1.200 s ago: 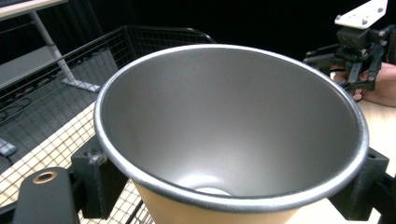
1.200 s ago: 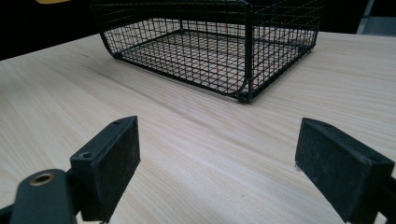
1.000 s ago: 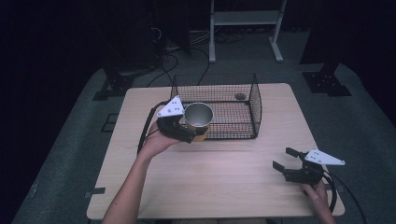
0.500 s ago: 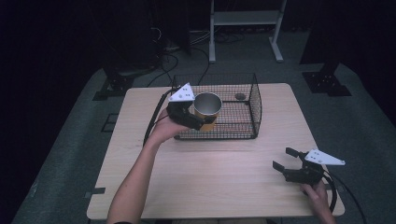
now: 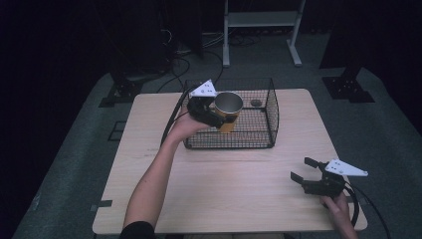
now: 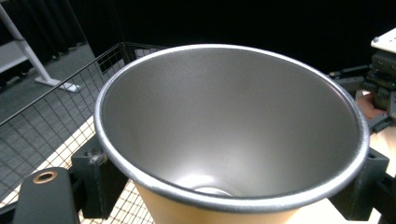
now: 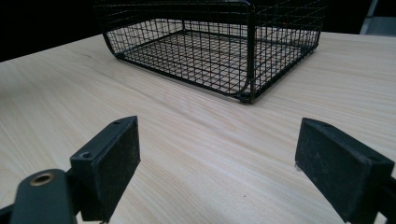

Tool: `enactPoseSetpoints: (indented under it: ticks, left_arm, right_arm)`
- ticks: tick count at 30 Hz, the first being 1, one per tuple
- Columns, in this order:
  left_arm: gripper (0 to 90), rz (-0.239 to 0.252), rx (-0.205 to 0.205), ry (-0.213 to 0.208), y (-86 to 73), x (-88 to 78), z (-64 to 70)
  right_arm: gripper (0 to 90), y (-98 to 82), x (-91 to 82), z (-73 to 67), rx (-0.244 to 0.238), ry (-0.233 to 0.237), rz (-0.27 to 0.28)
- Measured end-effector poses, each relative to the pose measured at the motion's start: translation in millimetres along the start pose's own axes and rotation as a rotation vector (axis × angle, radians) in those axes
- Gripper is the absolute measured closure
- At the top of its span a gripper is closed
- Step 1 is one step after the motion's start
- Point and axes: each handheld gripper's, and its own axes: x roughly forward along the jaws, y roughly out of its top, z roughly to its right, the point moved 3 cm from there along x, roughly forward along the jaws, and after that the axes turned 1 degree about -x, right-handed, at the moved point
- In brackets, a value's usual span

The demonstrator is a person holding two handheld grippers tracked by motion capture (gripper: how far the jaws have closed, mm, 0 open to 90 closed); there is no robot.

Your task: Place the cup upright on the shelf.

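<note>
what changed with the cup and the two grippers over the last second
The left hand-held gripper, shut on the orange metal-lined cup, carried it from the wire basket's near left corner up over the rim, so the cup now hangs above the basket's inside. The grip held throughout. The right hand-held gripper stayed open at the table's near right corner, and the basket did not move.

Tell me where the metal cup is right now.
In the high view, the cup is held by the left gripper above the left part of the wire basket, at the table's far side.
</note>
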Motion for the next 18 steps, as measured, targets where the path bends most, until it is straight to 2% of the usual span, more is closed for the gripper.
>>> enactPoseSetpoints:
  ticks: [5,11,15,18]
  left_arm:
    - [14.4,-0.011,0.001,-0.003,3.4,11.1,-7.7]
    - [14.4,-0.009,-0.018,-0.010,5.0,23.0,-16.8]
    - [14.4,-0.023,-0.021,0.002,5.3,31.2,-22.6]
    - [14.4,-0.042,-0.037,-0.007,3.3,37.3,-28.3]
  right_arm:
    - [13.0,0.0,-0.2,0.0,0.002,0.001,-0.001]
    - [13.0,0.0,-0.2,-0.1,0.002,0.005,-0.001]
    - [13.0,0.0,-0.2,0.2,0.002,0.006,0.000]
    - [13.0,0.0,-0.3,0.3,0.003,0.009,0.002]
